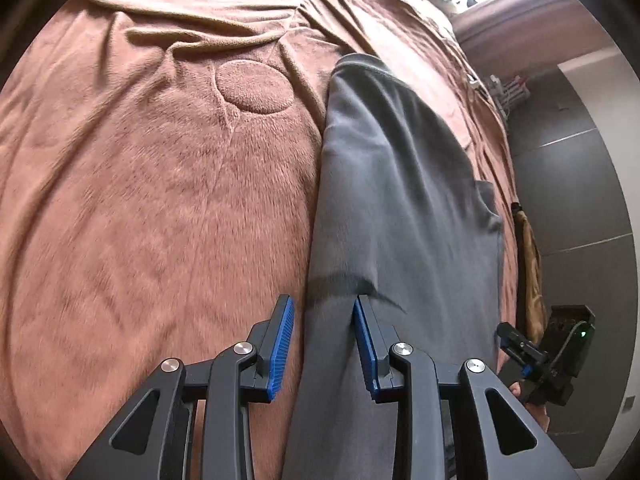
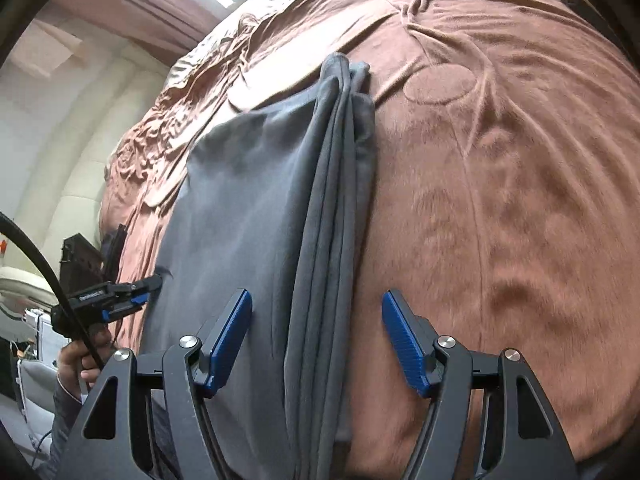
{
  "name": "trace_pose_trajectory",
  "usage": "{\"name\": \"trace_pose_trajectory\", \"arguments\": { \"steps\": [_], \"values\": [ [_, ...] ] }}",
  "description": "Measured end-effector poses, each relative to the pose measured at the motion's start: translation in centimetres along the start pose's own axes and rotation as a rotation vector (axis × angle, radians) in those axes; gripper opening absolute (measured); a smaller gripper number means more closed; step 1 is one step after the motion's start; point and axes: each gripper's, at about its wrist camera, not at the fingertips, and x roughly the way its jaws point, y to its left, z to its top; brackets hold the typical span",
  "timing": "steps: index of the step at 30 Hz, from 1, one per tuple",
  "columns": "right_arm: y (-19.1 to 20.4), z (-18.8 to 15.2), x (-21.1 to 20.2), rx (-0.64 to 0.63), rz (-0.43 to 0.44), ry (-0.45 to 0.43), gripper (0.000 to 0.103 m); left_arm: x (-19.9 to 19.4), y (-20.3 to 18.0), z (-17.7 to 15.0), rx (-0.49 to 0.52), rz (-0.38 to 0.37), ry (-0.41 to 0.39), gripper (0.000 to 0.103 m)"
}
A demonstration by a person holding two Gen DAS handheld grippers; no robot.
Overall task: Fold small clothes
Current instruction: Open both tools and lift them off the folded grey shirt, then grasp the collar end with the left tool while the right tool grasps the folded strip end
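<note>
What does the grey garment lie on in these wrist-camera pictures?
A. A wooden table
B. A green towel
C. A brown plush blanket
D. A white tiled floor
C: the grey garment lies stretched out on a brown plush blanket, which surrounds it in both wrist views.

Left tongs (image 1: 323,344) pointing steeply down, blue pads (image 1: 282,344) standing a modest gap apart, not pressing on anything. Right tongs (image 2: 316,342) angled down too, pads (image 2: 404,346) spread wider, nothing clamped. From the right wrist view the left tongs (image 2: 150,284) are showing side-on at the left edge, with the person's hand (image 2: 80,354) wrapping the grip and a dark sleeve (image 2: 66,412) below it. The right tongs (image 1: 508,336) are showing at the left view's right edge.
</note>
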Motion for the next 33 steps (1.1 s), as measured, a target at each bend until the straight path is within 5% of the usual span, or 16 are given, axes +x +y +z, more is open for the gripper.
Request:
{"name": "trace_pose_trajectory", "arguments": {
  "steps": [26,31,33],
  "values": [
    [-2.4,5.5,4.7,0.028,0.116,-0.061,0.066,3.6,-2.7,10.9,0.054,0.112,-0.024,0.032],
    [-2.7,5.7,5.0,0.018,0.103,-0.078,0.049,4.4,-3.0,13.5,0.044,0.111,-0.045,0.032],
    [-2.9,6.0,5.2,0.012,0.074,-0.070,0.030,4.6,-3.3,14.1,0.052,0.117,-0.049,0.032]
  ]
}}
